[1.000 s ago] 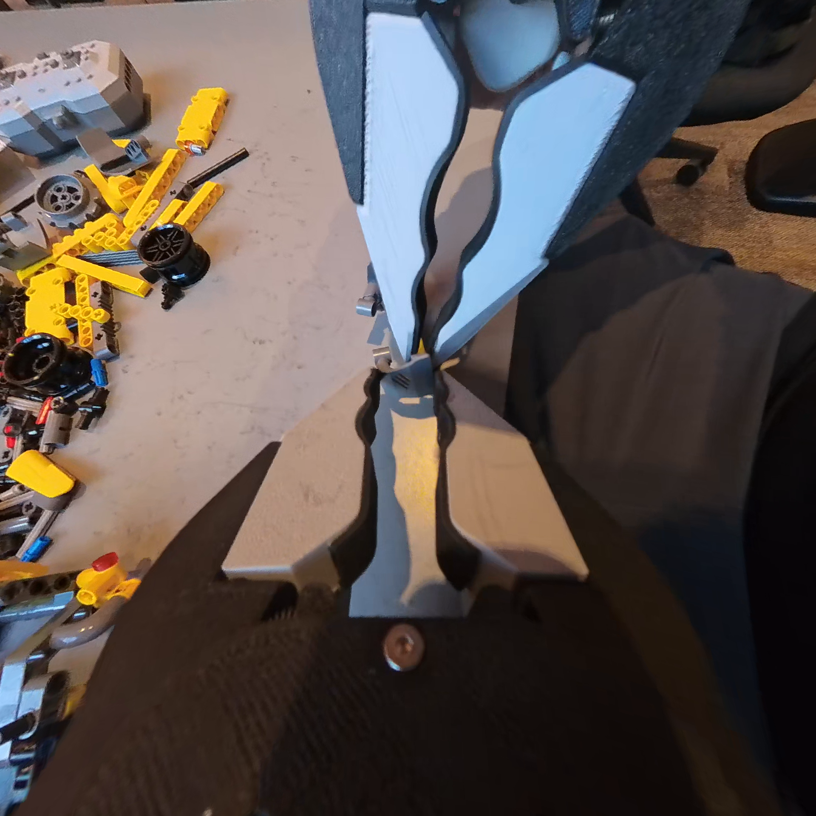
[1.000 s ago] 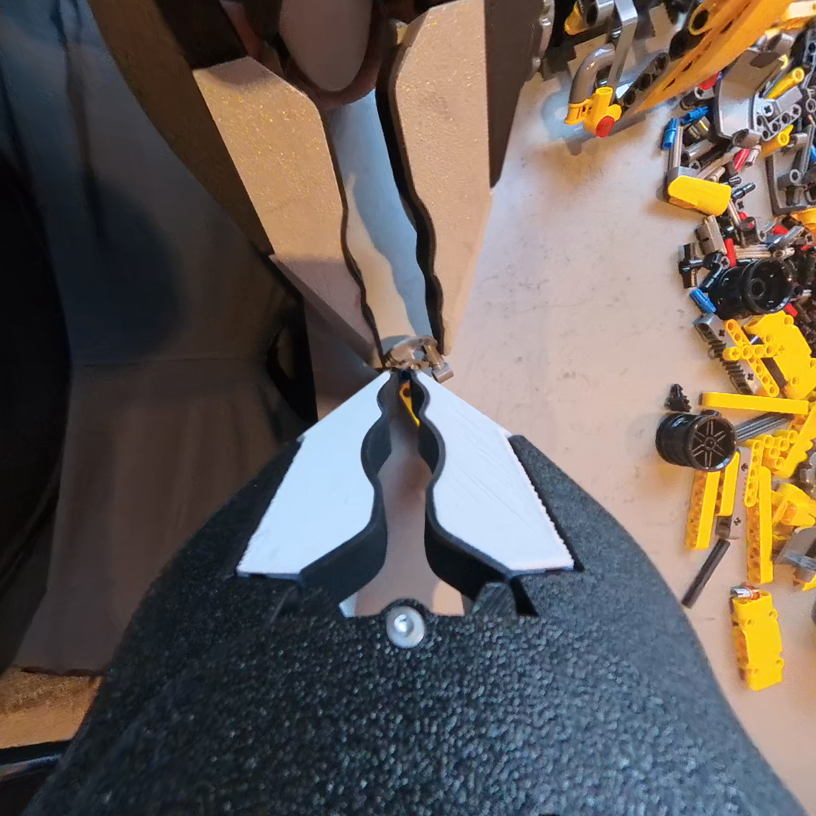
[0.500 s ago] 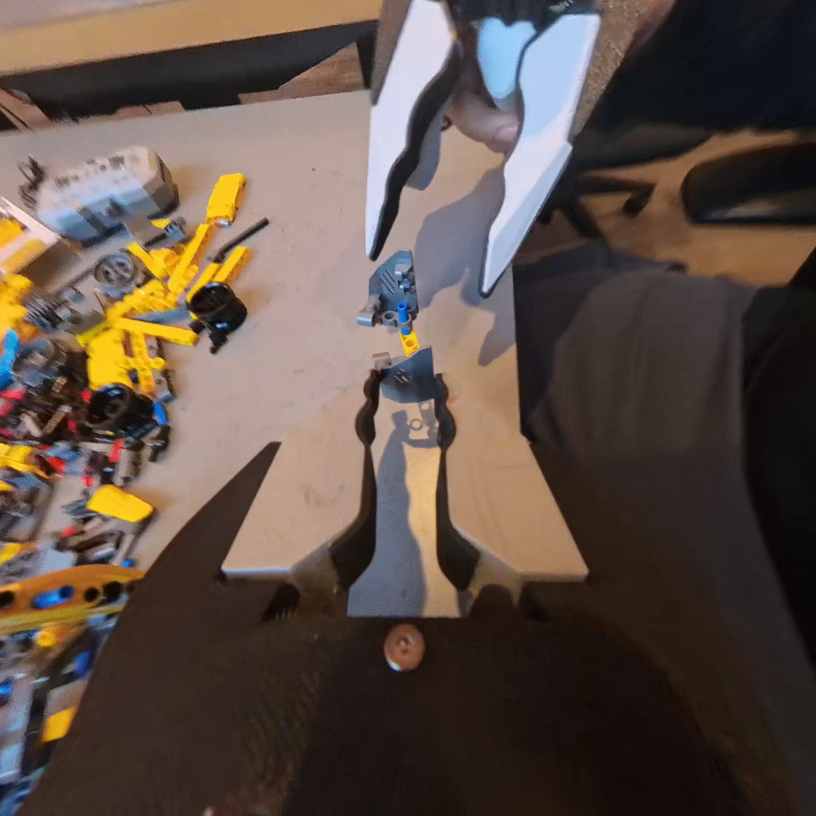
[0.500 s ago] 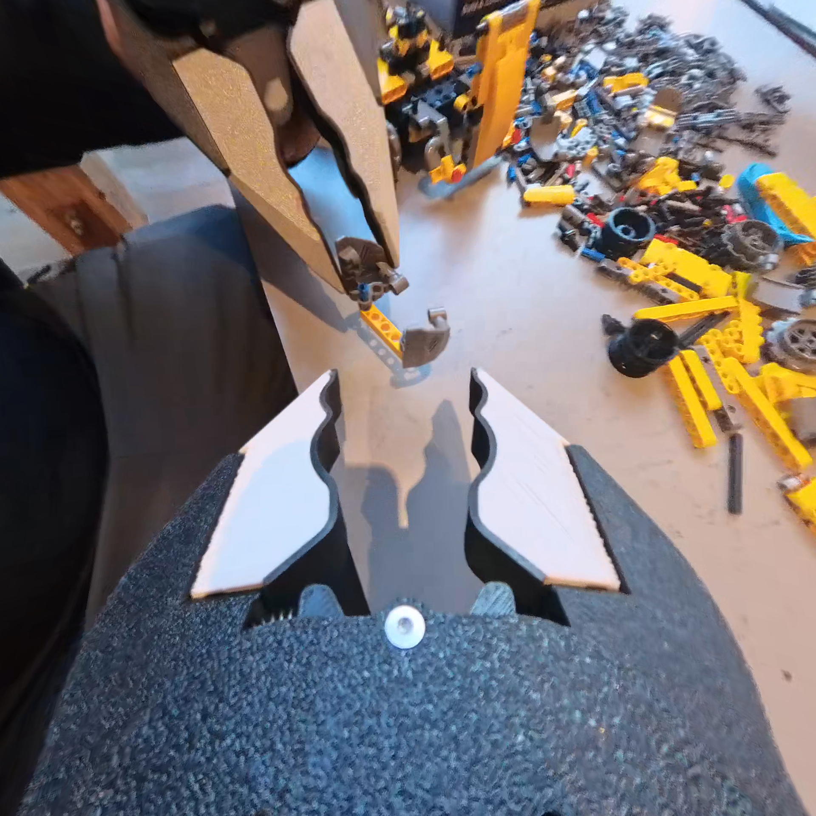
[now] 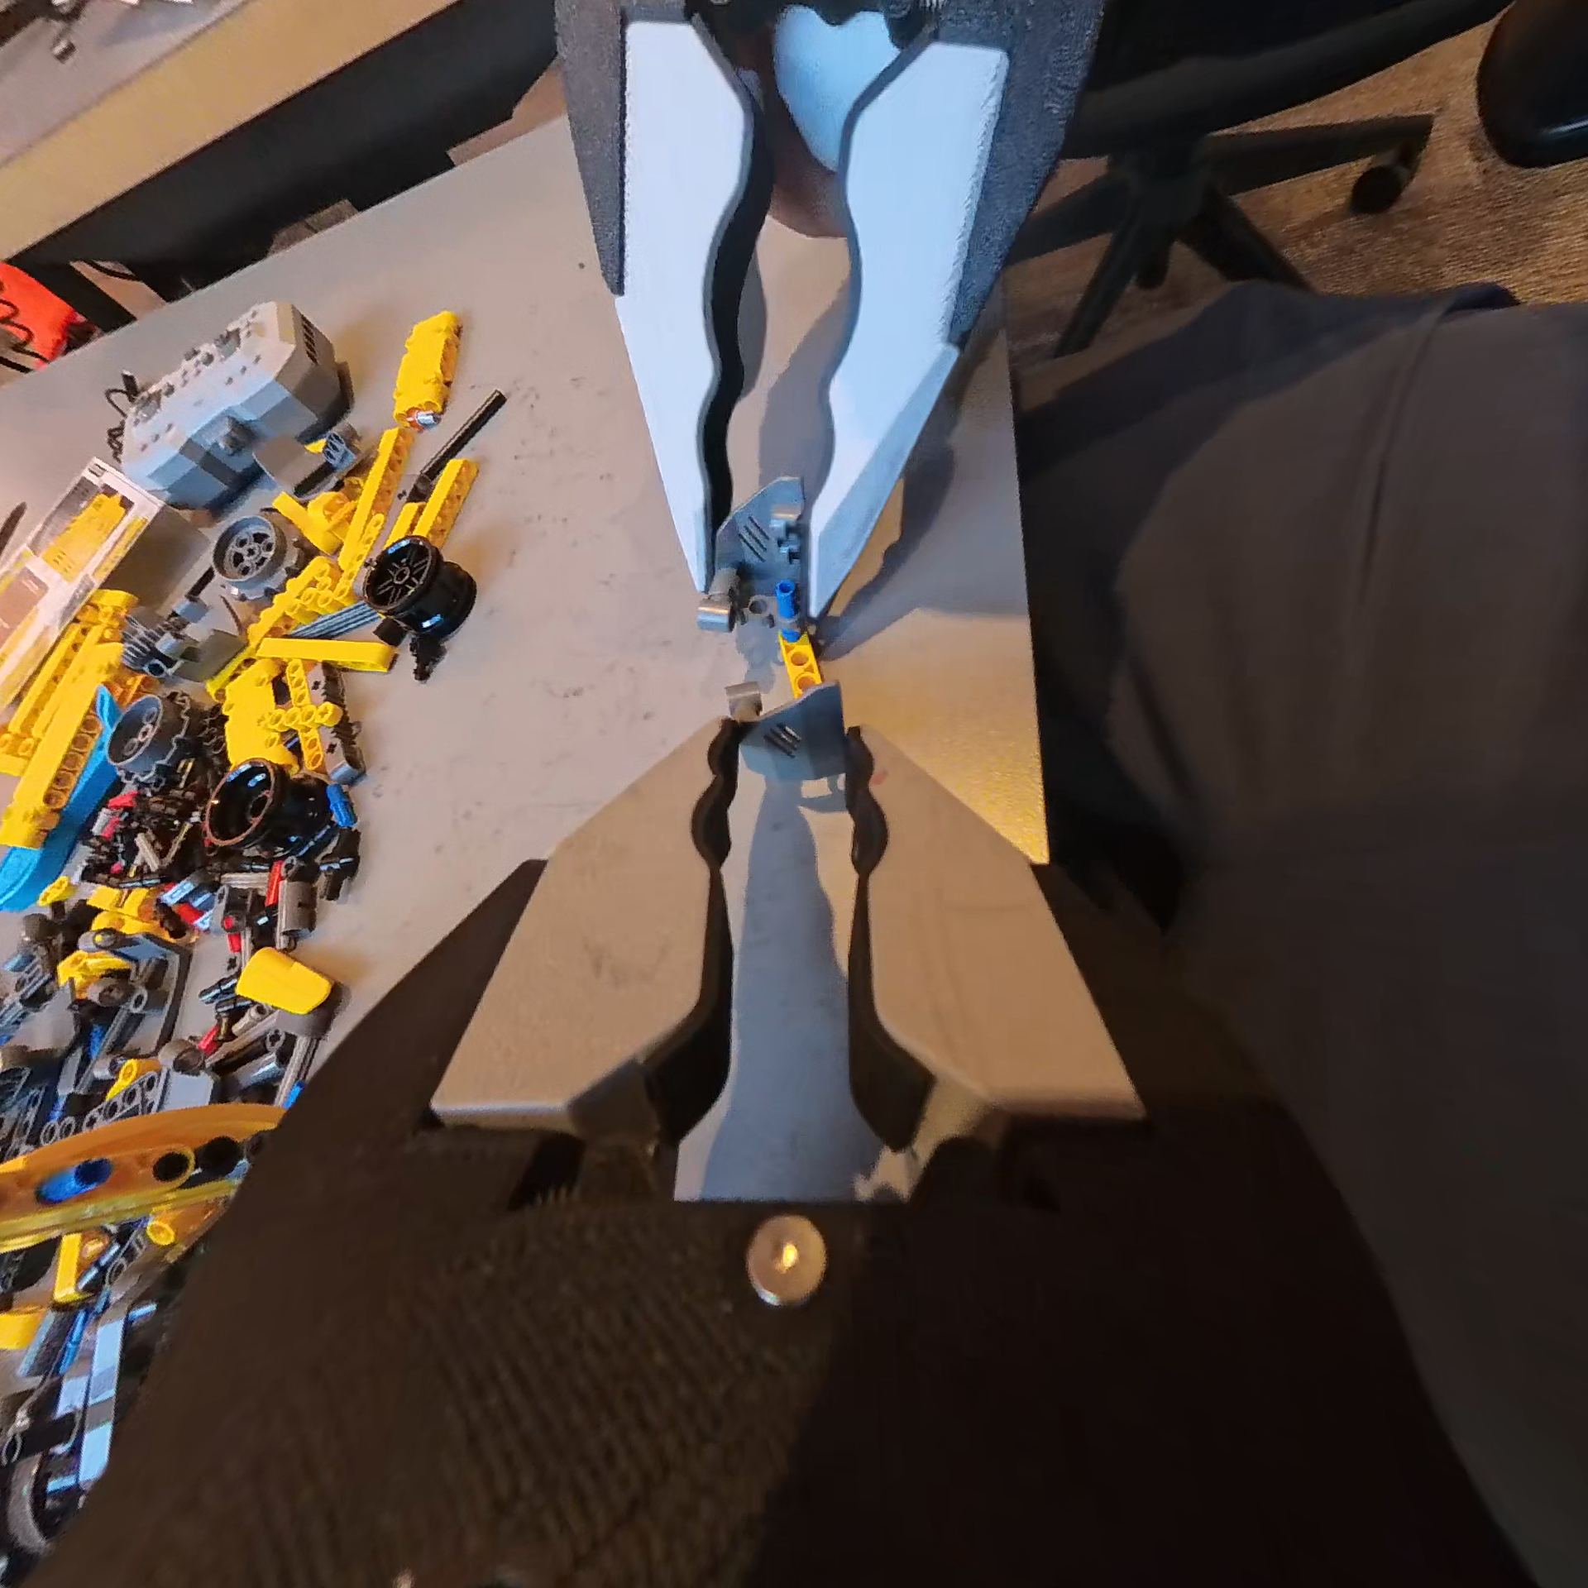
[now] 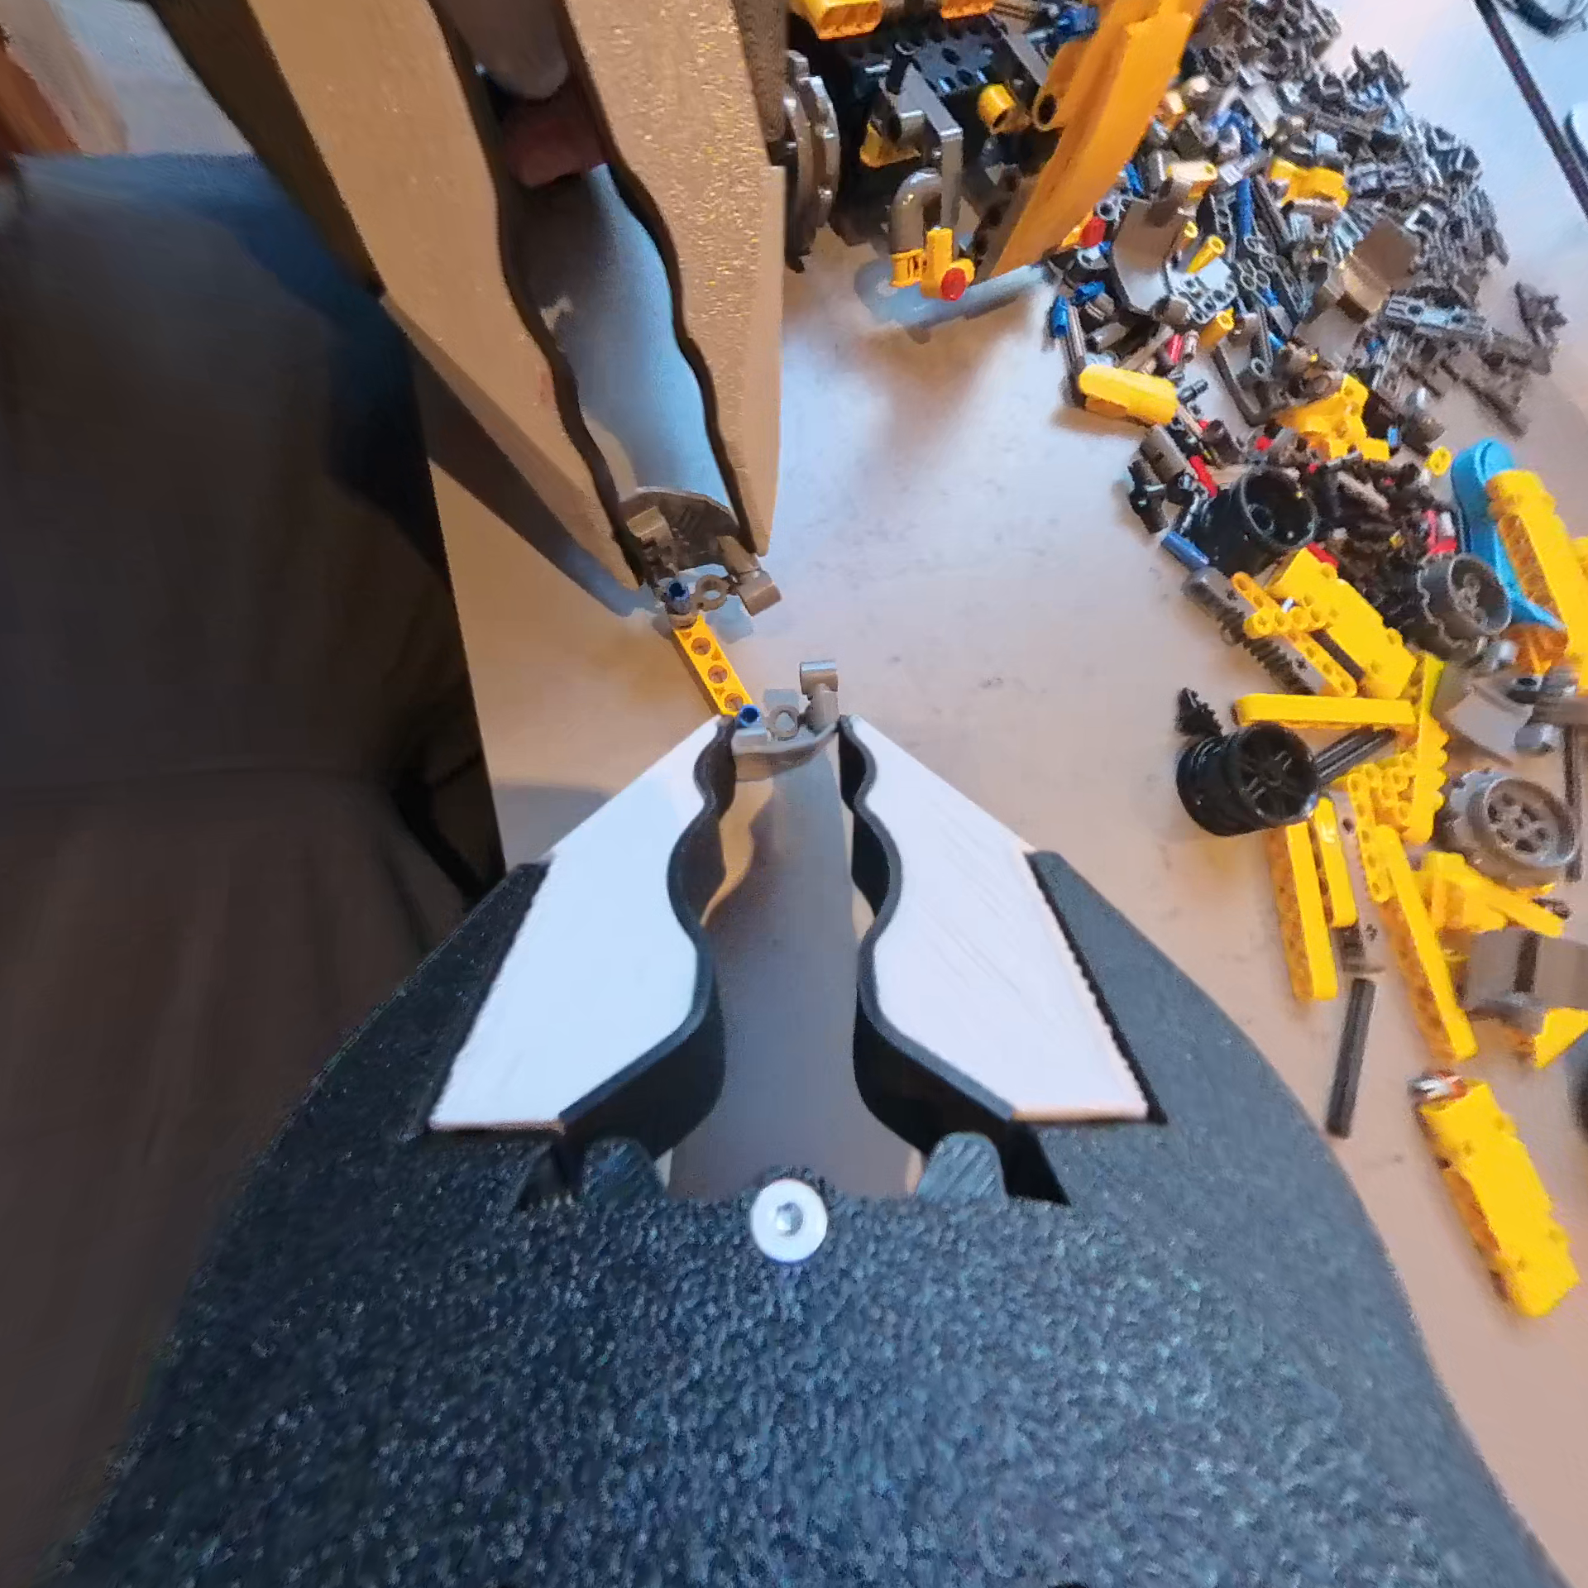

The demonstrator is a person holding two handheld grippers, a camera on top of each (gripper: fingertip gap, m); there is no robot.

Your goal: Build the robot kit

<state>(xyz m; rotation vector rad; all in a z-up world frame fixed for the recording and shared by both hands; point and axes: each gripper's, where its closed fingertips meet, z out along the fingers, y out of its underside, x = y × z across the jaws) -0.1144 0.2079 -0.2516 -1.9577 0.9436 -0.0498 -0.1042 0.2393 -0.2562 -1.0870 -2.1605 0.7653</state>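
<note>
The left tongs (image 5: 790,739) are nearly closed, pinching a small grey curved plastic panel with slotted vents (image 5: 795,752) at their very tips. The right tongs (image 5: 765,593) face them tip to tip and are also nearly closed, on a second grey vented panel (image 5: 760,541). A short yellow plastic beam with a row of holes (image 5: 799,662) bridges the 2 panels, with a small blue pin (image 5: 784,593) at its far end.

That is a change. 1 second ago both tongs were bunched together with the pieces squeezed between them. Half a second ago the right tongs stood wide open and clear, and the whole little assembly hung from the left pair alone. Now the right tongs have come back and closed on the free panel, so the assembly is stretched out between the 2 grips. It is just above the pale grey desk (image 5: 558,516), near the edge by the person's dark-trousered leg (image 5: 1332,773).

From the right wrist view the same holds: right tongs (image 6: 784,730) on the near panel (image 6: 778,739), left tongs (image 6: 696,563) on the far one (image 6: 679,524), the beam (image 6: 709,662) slanting between.

How the beam seats in each panel is hidden behind the fingertips. The heap of loose yellow, black and grey construction-toy pieces (image 5: 258,644) is too tangled to sort, and the large orange part (image 5: 103,1177) is cut off at the frame edge.
</note>
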